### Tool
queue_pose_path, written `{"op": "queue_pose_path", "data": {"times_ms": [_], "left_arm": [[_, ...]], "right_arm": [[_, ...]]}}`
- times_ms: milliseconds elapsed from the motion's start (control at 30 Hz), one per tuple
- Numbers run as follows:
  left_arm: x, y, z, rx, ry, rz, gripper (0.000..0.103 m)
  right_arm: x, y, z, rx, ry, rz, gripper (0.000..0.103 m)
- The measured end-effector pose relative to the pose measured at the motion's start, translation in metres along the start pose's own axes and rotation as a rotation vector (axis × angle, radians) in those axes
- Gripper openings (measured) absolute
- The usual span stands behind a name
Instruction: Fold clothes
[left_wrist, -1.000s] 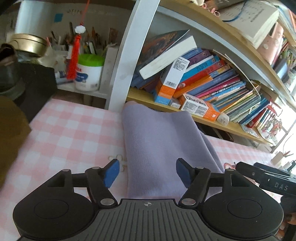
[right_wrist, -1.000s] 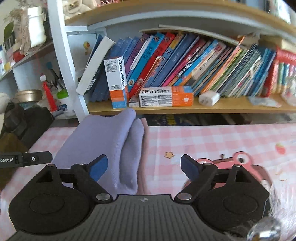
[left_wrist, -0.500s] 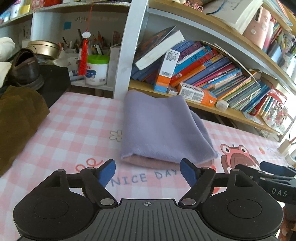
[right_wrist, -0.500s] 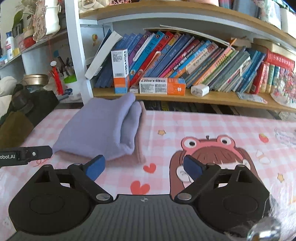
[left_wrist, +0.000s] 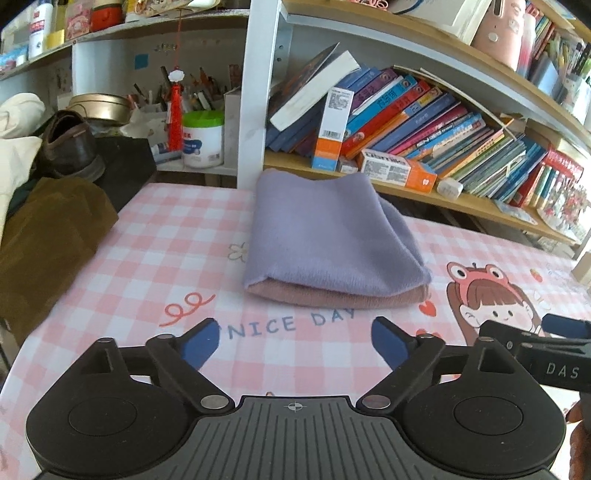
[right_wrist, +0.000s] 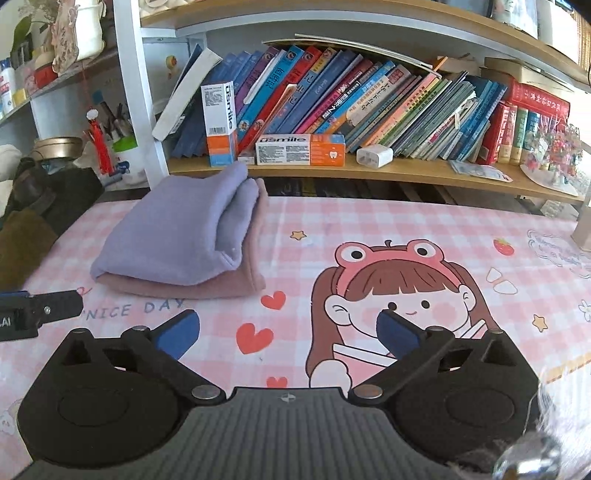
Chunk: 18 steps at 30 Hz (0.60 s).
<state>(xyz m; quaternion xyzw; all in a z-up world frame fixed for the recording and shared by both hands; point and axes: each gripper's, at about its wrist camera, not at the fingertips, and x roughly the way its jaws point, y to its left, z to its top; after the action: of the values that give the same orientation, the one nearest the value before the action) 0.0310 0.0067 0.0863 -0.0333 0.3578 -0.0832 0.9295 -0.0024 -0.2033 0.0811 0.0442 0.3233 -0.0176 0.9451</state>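
Observation:
A folded lavender garment lies on top of a folded pink one on the pink checked tablecloth, near the bookshelf. In the right wrist view the lavender garment and the pink one lie at the left. My left gripper is open and empty, held back from the stack's near edge. My right gripper is open and empty, to the right of the stack, over the cartoon girl print. The right gripper also shows at the right edge of the left wrist view.
A bookshelf with books and toothpaste boxes runs along the back. A brown garment, a black box with a shoe and a white jar sit at the left.
Both grippers have pulled back from the folded stack toward the near side of the table, open and empty throughout. The stack now lies whole in view.

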Motion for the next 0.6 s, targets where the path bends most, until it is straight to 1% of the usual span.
{"op": "queue_pose_path", "data": {"times_ms": [233,600], "left_arm": [[-0.003,-0.007,-0.007,0.013,0.009,0.003,0.096],[-0.002,-0.012,-0.008,0.017,0.019,0.012,0.097]], "right_arm": [[-0.002,0.001,-0.004,-0.019,0.008,0.011,0.103],[-0.002,-0.001,-0.009,-0.018,0.020,0.023,0.103]]}}
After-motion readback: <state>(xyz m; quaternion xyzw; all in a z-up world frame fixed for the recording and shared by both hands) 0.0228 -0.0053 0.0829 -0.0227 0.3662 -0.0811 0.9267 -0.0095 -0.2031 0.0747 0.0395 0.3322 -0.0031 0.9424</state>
